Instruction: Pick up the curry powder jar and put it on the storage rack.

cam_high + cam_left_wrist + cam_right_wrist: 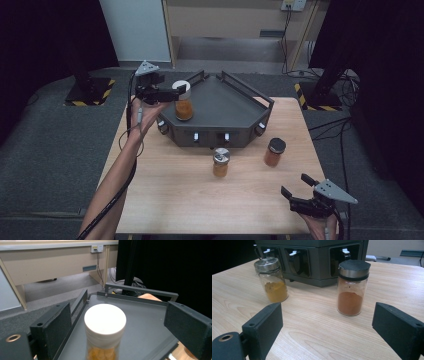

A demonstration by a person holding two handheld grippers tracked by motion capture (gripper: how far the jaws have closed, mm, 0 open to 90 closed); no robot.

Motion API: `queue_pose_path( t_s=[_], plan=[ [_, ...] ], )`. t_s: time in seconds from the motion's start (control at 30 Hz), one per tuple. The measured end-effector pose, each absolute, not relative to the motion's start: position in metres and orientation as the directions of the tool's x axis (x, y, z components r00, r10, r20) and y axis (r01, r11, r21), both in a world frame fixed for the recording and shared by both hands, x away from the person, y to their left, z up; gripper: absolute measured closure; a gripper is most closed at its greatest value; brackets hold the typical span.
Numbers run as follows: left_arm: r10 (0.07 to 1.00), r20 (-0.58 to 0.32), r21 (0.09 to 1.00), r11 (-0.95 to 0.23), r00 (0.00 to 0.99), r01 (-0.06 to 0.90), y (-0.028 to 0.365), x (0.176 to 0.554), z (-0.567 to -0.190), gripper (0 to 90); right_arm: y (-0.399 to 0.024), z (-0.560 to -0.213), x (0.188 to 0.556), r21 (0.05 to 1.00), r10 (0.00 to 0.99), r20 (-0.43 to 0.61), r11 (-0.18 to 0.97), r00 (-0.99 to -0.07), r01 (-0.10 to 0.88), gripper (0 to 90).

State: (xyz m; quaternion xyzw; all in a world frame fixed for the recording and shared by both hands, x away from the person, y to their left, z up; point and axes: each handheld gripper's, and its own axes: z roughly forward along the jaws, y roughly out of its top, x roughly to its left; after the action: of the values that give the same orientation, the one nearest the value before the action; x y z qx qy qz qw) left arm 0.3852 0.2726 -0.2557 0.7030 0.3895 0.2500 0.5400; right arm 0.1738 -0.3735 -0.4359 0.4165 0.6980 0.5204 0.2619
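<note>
left tool [172,92]: jaws apart around white-lidded jar [183,101], not gripping | jar upright on dark tray [225,102], 9 o'clock side | right tool [295,187]: jaws apart, empty, table [200,190] at 5 o'clock

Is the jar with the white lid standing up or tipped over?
Standing up. The white-lidded jar sits upright on the grey tray, lid on top.

White-capped jar [183,100] of orange contents on dark grey rack [235,107]; pale wood table [200,195].
</note>
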Motion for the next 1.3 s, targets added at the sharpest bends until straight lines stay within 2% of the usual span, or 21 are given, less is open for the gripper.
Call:
queue_pose_path(
  t_s=[0.53,0.93,1.3],
  plan=[
    [0.758,-0.030,0.973,-0.128,0.651,0.194,0.289,0.338,-0.258,8.1,-0.373,-0.436,0.174,0.945,0.854,0.058,0.120,-0.517,0.304,9.6],
    [0.705,-0.041,0.975,-0.128,0.708,0.184,0.299,0.314,-0.282,8.1,-0.373,-0.436,0.174,0.945,0.854,0.058,0.121,-0.516,0.305,9.7],
    [0.696,-0.028,0.974,-0.142,0.718,0.176,0.312,0.290,-0.309,8.1,-0.373,-0.435,0.174,0.945,0.854,0.056,0.122,-0.517,0.305,9.7]
  ],
)
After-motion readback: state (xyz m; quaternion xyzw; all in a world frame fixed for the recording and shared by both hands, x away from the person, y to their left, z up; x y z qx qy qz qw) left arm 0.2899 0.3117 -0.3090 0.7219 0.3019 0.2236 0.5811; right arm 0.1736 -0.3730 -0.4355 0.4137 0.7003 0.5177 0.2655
